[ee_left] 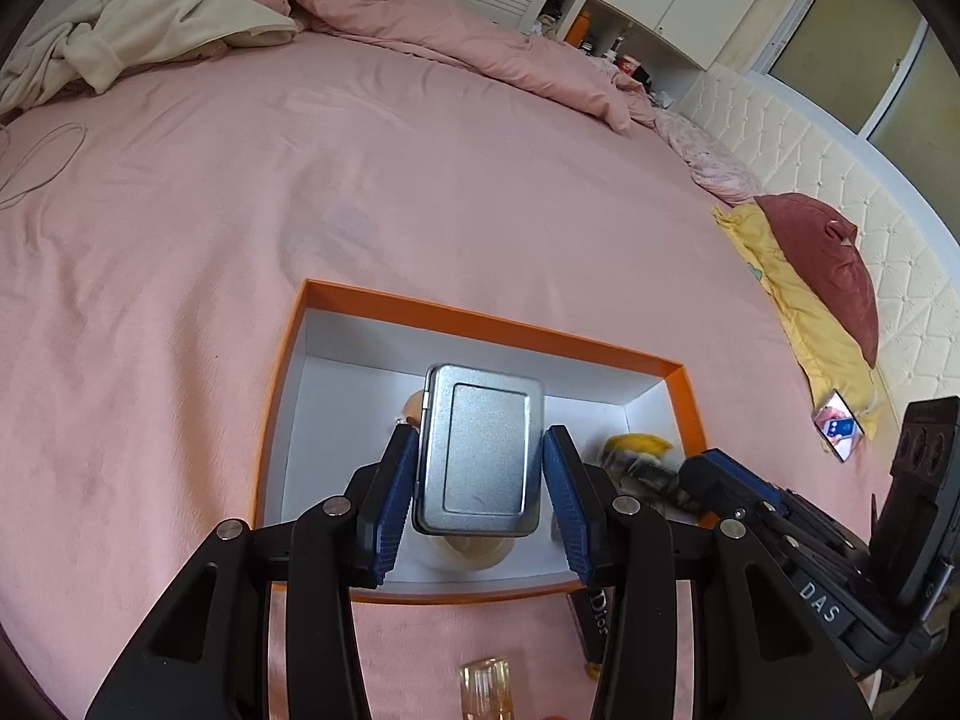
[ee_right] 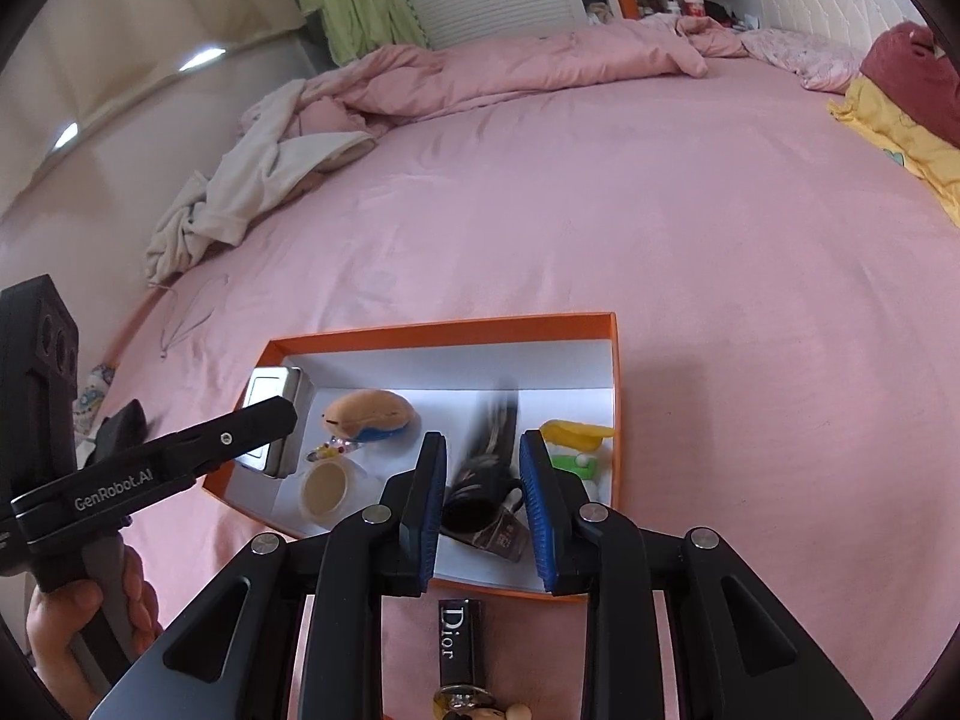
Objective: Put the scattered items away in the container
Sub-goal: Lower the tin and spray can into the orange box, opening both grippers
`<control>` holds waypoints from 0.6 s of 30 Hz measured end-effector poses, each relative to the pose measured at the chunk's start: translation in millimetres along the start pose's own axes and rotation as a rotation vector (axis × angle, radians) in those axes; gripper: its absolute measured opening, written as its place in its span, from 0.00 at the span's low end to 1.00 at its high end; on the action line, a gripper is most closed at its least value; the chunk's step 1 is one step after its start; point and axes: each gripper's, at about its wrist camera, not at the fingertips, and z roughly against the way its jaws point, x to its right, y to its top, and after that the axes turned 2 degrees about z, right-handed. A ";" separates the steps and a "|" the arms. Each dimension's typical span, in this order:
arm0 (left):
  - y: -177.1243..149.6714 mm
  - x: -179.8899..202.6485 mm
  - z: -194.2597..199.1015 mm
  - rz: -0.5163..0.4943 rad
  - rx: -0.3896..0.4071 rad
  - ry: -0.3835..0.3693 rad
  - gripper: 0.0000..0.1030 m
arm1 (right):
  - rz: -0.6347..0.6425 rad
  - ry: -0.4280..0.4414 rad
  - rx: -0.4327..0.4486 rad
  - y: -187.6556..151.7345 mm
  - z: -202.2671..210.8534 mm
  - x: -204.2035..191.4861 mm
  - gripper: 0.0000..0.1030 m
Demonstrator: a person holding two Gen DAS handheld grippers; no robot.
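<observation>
An orange box with a white inside lies on the pink bed; it also shows in the right wrist view. My left gripper holds a silver tin over the box; the right fingertip stands slightly off the tin. The tin also shows in the right wrist view. My right gripper is open around a blurred black patterned mug inside the box. The box also holds a brown plush pouch, a cream round lid and a yellow-green toy.
A black Dior case with a keychain lies on the bed before the box. A small glass bottle lies near the left gripper. Pillows and a phone lie to the right, a rumpled duvet beyond.
</observation>
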 end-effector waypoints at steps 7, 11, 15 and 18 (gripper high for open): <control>-0.2 -9.7 -0.4 0.067 -0.003 -0.022 0.55 | 0.033 -0.022 0.007 -2.8 1.9 -6.7 0.42; -3.1 -10.3 -0.1 0.072 0.000 -0.014 0.55 | 0.044 -0.019 0.013 -4.6 1.9 -8.3 0.42; -5.0 -8.6 -2.9 0.068 -0.013 0.006 0.55 | 0.073 -0.054 0.027 -9.3 2.8 -13.2 0.42; -10.3 -5.1 1.6 0.043 -0.004 0.019 0.55 | 0.088 -0.096 0.019 -14.7 3.6 -15.4 0.42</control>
